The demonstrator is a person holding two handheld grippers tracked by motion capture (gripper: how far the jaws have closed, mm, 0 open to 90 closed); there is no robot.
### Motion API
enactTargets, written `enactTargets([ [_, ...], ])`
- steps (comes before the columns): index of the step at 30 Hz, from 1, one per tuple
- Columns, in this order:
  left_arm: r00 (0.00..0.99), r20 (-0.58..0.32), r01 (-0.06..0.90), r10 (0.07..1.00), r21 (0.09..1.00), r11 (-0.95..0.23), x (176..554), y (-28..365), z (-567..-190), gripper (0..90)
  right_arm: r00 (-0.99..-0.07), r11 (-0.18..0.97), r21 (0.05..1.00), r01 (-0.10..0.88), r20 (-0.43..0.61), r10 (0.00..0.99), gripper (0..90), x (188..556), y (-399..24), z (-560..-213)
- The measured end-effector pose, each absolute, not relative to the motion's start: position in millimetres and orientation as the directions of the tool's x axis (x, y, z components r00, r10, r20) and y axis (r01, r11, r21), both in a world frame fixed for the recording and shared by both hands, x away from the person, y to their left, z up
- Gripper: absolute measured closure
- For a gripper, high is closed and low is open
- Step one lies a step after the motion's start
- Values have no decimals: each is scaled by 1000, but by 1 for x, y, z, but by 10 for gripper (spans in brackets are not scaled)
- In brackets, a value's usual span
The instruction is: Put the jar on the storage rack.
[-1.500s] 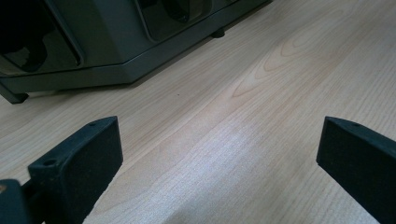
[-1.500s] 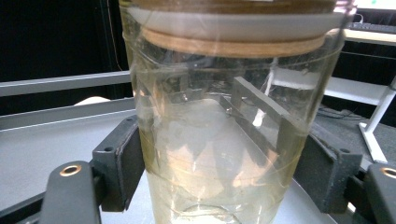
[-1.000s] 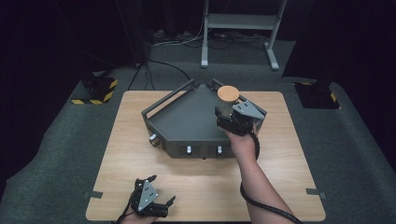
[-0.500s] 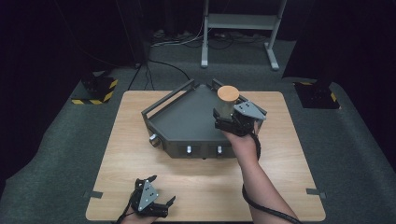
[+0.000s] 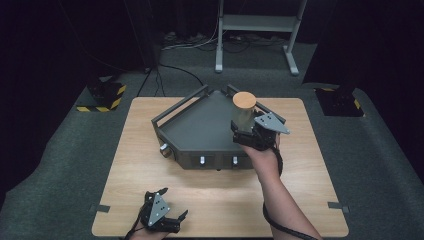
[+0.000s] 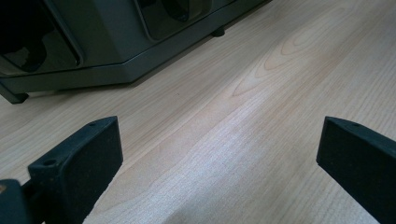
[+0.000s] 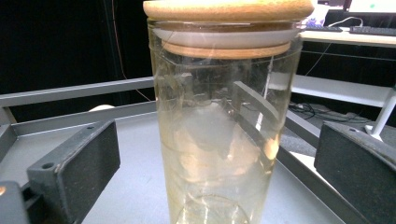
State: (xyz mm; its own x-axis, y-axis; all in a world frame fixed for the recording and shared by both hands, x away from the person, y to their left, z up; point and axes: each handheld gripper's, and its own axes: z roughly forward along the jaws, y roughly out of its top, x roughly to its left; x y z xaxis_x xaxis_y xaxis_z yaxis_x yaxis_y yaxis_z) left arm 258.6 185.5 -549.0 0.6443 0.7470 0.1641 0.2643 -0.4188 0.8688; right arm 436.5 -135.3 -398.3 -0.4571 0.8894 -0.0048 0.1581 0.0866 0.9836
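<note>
A clear glass jar [image 5: 244, 109] with a cork lid stands upright on the right end of the dark grey tray [image 5: 200, 132]. My right gripper [image 5: 243, 128] is right behind it at the tray's near right edge. In the right gripper view the jar [image 7: 224, 130] stands between the two black pads [image 7: 74, 168] with a gap on each side. The right gripper [image 7: 217, 154] is open, and its jaws have just been opening off the jar. My left gripper [image 5: 173, 202] rests open near the table's front edge, with bare wood between its pads [image 6: 79, 158].
The tray has raised rails and knobs [image 5: 202, 160] on its front face, and it sits mid-table on the light wooden table [image 5: 300, 200]. Its underside edge and a foot [image 6: 215, 32] lie ahead of the left gripper. Dark floor, cables and a metal stand [image 5: 260, 22] lie beyond.
The right hand has eased slightly back toward the near side while the jar stays standing on the tray. The left gripper has not moved.
</note>
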Motion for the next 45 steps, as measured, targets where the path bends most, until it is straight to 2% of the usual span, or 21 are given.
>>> enactTargets([
  [19,644,170,266,746,864,-426,259,184,-549,8,-470,78,987,140,-3,883,0,410,-149,-395],
  [45,643,178,266,745,860,-435,259,183,-549,8,-486,99,986,138,-20,874,0,367,-167,-412],
])
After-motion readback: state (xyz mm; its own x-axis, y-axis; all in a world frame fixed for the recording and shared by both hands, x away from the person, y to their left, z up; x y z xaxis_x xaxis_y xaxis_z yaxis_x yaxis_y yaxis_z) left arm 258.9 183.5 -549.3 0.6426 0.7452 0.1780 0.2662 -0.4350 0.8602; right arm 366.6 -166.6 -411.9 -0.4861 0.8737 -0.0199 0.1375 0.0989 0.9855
